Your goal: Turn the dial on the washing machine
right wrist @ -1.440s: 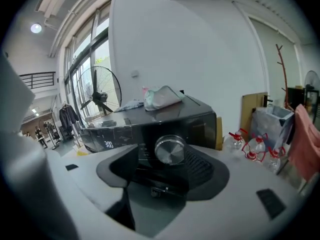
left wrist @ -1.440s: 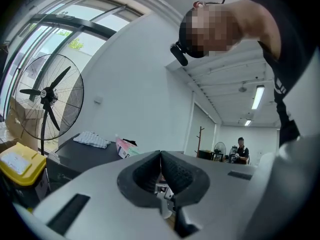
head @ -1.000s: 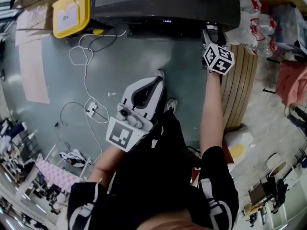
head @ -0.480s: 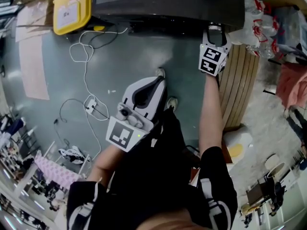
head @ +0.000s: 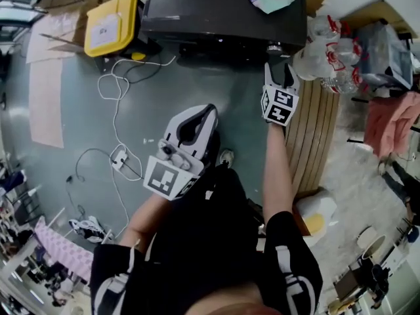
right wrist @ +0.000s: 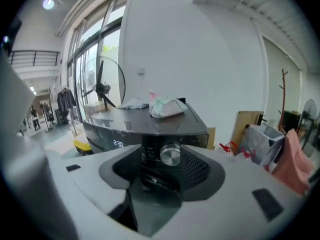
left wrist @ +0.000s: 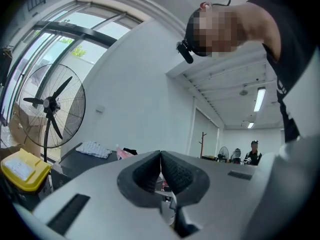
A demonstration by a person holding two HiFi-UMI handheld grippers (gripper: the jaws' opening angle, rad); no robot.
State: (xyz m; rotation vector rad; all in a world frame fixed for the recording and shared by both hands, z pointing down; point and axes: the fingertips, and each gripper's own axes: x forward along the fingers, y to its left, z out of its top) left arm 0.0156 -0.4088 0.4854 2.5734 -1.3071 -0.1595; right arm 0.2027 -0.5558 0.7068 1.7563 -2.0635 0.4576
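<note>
The dark grey washing machine point(head: 223, 12) stands at the top of the head view. Its round silver dial point(right wrist: 170, 155) sits on the front panel beside a lit display point(right wrist: 118, 143). My right gripper point(head: 279, 67) is held up to the machine's front right corner. In the right gripper view point(right wrist: 167, 171) the dial lies between the jaws, which are closing, and the pads do not press on it. My left gripper point(head: 197, 113) hangs over the floor in front of the person, away from the machine. Its pads point(left wrist: 172, 171) meet with nothing between them.
A yellow bin point(head: 110, 25) sits left of the machine, with a white cable point(head: 115, 104) looped over the floor. A slatted wooden panel point(head: 315, 136) and plastic bags point(head: 325, 51) crowd the right side. A bundled cloth point(right wrist: 165, 105) lies on the machine's top. A standing fan point(left wrist: 52, 104) is at the left.
The right gripper has shifted a little left along the machine's front and its marker cube has turned. The left gripper stays about where it was.
</note>
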